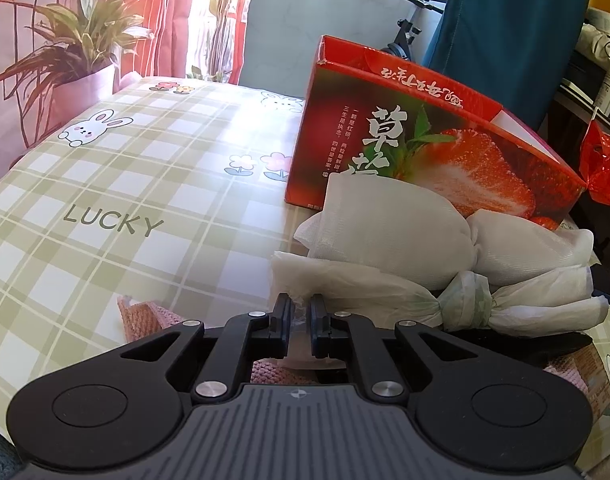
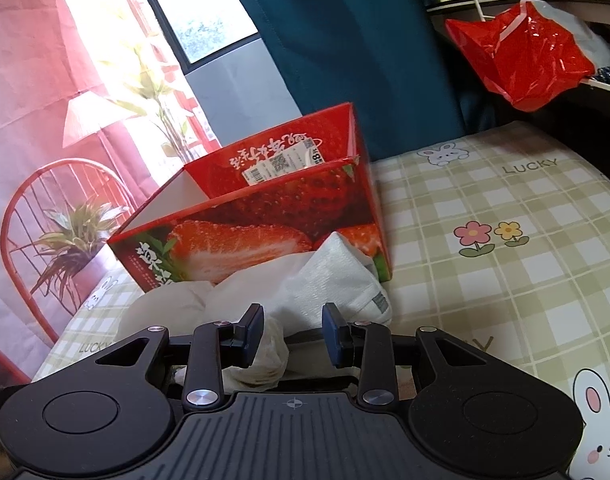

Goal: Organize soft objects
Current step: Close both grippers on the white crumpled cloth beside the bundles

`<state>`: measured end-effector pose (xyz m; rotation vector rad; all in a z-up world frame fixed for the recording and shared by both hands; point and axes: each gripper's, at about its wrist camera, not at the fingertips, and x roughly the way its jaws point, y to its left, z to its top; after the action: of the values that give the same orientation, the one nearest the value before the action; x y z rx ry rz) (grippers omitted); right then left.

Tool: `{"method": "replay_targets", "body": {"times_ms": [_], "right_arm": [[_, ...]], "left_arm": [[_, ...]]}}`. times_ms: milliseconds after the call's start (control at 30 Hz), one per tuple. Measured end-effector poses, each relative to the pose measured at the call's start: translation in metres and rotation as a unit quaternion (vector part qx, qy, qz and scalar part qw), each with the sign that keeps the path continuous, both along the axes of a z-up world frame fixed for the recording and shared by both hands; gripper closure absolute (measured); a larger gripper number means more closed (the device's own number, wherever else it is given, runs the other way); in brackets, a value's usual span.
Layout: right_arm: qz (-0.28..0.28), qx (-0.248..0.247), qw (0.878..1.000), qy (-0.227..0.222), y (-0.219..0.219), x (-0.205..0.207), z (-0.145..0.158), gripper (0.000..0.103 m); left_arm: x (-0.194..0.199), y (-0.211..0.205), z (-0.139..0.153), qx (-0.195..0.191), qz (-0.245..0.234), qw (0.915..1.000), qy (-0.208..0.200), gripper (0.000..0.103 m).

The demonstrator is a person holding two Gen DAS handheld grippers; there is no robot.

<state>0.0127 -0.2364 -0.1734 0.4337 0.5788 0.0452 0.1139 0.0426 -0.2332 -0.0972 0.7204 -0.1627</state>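
Pinches a thin fold of the lower bundle's (image 1: 365, 292) clear wrap in the left gripper (image 1: 301, 314), jaws all but closed on the film; hovers with the right gripper (image 2: 293, 332) partly open over the twisted neck of wrap (image 2: 271, 352), which lies against one pad only and short of the other, so nothing gripped there yet.

To do this step well: hold the left pinch steady and low, since so little film probably tears or slips under a hard pull; centre the right jaws on the twisted neck before closing, not on loose film; close on the knot itself, likely the firmest part; lift both ends together and level, so as not to spill the upper bundle (image 1: 389, 232) resting on top; carry over the near wall of the red strawberry box (image 1: 425, 140) and lower in, rather than dragging across the checked tablecloth (image 1: 145, 184).

As for the soft things: two white, pillowy bundles, stacked, just in front of the box and touching its near wall; upper one in fine mesh-like cloth, cinched in the middle; lower one in thin, wrinkled plastic, tied at a knot (image 1: 465, 304) with faint green print; both limp, likely to sag when raised; part of a pink knitted cloth (image 1: 141, 320) showing beside and beneath the left jaws.
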Motion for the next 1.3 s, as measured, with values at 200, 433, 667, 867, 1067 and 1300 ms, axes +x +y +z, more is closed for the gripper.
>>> {"method": "replay_targets", "body": {"times_ms": [200, 433, 667, 867, 1067, 1300], "right_arm": [[0.000, 0.002, 1.000, -0.003, 0.001, -0.001, 0.001, 0.071], [-0.001, 0.007, 1.000, -0.011, 0.000, -0.002, 0.003, 0.071], [0.011, 0.010, 1.000, -0.013, 0.004, -0.001, 0.003, 0.071], [0.015, 0.014, 1.000, -0.020, 0.005, -0.002, 0.005, 0.071], [0.009, 0.014, 0.999, -0.031, 0.004, -0.005, 0.008, 0.071], [0.015, 0.006, 0.999, -0.036, 0.007, -0.004, 0.009, 0.062]], "left_arm": [[0.000, 0.000, 0.000, 0.000, 0.000, 1.0000, 0.000, 0.093], [0.000, 0.000, 0.000, 0.001, 0.000, 1.0000, 0.001, 0.093], [0.000, 0.000, -0.001, 0.001, 0.000, 1.0000, 0.001, 0.093], [0.001, 0.000, 0.000, 0.000, 0.000, 1.0000, 0.001, 0.093], [0.001, 0.000, 0.000, 0.001, 0.000, 1.0000, 0.001, 0.093], [0.001, 0.000, -0.001, 0.001, 0.000, 1.0000, 0.002, 0.092]]}}
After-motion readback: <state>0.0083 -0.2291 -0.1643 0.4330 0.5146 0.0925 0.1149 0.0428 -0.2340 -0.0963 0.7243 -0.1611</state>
